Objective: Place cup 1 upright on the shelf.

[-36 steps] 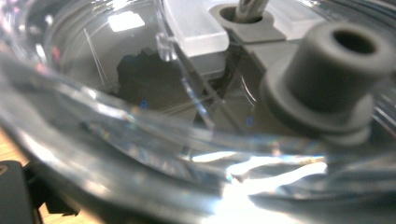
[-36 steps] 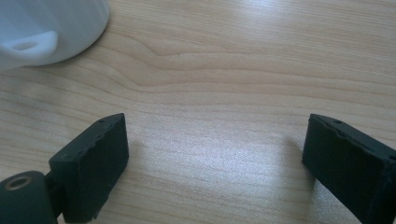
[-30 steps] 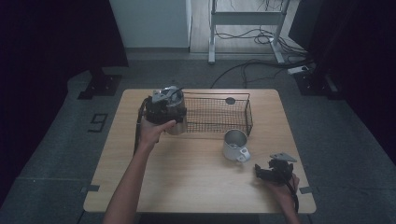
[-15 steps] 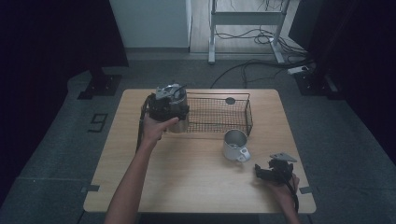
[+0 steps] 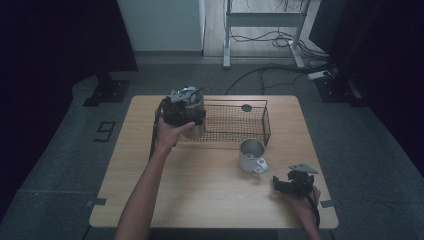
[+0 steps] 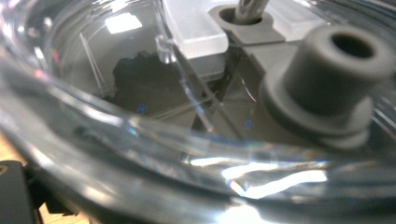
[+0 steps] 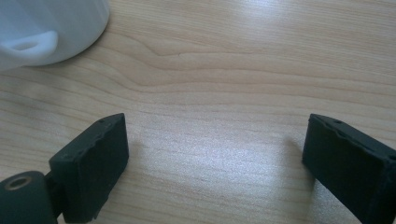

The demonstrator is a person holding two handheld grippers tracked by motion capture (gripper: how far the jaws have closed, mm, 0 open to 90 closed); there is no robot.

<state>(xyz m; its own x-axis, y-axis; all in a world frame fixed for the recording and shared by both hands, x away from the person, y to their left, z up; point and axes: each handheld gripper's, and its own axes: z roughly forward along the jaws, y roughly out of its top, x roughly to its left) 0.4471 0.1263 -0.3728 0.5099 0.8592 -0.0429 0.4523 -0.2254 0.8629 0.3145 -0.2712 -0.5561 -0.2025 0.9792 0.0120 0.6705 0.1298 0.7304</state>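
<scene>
My left gripper (image 5: 183, 109) holds a clear lidded container (image 5: 196, 128) at the left end of the black wire basket (image 5: 265, 120), raised off the table. In the left gripper view the container's clear wall (image 6: 140, 98) and a grey knob (image 6: 327, 79) on its lid sit right against the camera, and the jaws are mostly hidden. My right gripper (image 5: 278, 182) rests low over the table's front right corner. Its jaws (image 7: 215, 154) stand open over bare wood. A white mug (image 5: 251, 155) stands between the basket and that gripper, with its handle (image 7: 30, 42) turned toward it.
The wooden table (image 5: 200, 200) has free room across its front and left. A small dark disc (image 5: 246, 107) lies at the basket's far side. Beyond the table are a dark floor, cables and a metal stand (image 5: 260, 20).
My left hand has carried the container slightly up and toward the basket's left end. The right gripper and the mug have stayed where they were.
</scene>
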